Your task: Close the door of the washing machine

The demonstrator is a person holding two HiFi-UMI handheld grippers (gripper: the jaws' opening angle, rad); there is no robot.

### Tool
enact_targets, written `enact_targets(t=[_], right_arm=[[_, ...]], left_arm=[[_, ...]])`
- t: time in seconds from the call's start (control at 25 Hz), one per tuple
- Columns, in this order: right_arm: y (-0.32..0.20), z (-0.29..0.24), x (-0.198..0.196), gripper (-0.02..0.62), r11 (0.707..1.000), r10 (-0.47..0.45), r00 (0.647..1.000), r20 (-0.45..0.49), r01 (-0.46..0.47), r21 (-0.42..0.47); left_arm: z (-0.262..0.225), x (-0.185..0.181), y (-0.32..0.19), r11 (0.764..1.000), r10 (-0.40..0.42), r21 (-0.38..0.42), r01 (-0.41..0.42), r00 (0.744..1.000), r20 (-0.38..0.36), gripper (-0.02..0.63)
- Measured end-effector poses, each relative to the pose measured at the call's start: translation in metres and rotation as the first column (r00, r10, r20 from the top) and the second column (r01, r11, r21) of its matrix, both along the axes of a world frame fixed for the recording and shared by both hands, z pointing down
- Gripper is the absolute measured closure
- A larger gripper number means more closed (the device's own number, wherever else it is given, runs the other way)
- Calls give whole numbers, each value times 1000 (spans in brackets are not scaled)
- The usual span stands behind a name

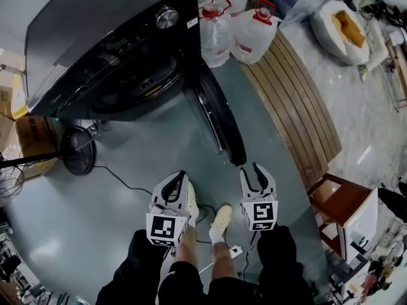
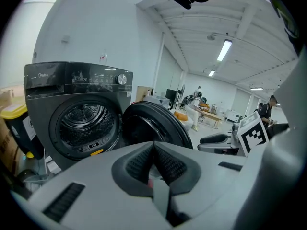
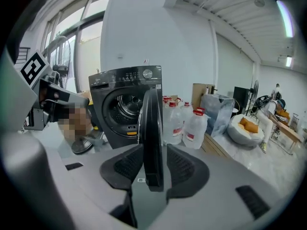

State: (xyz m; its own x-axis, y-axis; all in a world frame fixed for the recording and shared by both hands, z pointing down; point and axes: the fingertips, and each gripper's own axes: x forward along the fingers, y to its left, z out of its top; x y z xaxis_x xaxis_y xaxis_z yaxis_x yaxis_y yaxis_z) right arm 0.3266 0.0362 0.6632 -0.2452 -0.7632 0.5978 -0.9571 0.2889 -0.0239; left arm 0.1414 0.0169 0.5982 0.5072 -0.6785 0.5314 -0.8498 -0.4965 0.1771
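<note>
A dark grey washing machine [image 1: 95, 37] stands at the upper left of the head view. Its round door [image 1: 219, 116] is swung wide open towards me. In the left gripper view the drum opening [image 2: 88, 121] and the door [image 2: 153, 126] lie ahead. My left gripper [image 1: 183, 175] [image 2: 153, 150] is shut with nothing in it, left of the door's free edge. My right gripper [image 1: 252, 172] [image 3: 153, 162] is open just short of that edge. In the right gripper view the door [image 3: 152, 128] stands edge-on in line with the gap, and the pads do not touch it.
Several water jugs [image 1: 254, 33] stand right of the machine beside a slatted wooden bench [image 1: 299, 100]. A fan base [image 1: 79, 151] and cardboard box [image 1: 32, 132] sit at the left, with a cable [image 1: 121, 180] across the floor. A wooden stool [image 1: 340, 199] is at the right. My feet [image 1: 221, 218] are below the grippers.
</note>
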Motion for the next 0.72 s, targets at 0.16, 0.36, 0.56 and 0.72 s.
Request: enact_targets(t=[0.16, 0.36, 0.56, 0.72], right_arm=[[-5, 24, 0, 400, 999, -18, 1000, -10, 18, -32], [-18, 38, 2, 397, 997, -58, 997, -50, 56, -49], [-26, 42, -2, 410, 995, -78, 995, -58, 74, -65], [-31, 47, -3, 414, 994, -91, 993, -80, 86, -72]], left_arm=[[14, -4, -2, 1000, -8, -17, 8, 1000, 2, 581], [22, -10, -3, 999, -24, -28, 24, 1000, 2, 581], [26, -19, -1, 999, -40, -35, 40, 999, 7, 581], [27, -25, -3, 998, -51, -34, 51, 999, 5, 581]])
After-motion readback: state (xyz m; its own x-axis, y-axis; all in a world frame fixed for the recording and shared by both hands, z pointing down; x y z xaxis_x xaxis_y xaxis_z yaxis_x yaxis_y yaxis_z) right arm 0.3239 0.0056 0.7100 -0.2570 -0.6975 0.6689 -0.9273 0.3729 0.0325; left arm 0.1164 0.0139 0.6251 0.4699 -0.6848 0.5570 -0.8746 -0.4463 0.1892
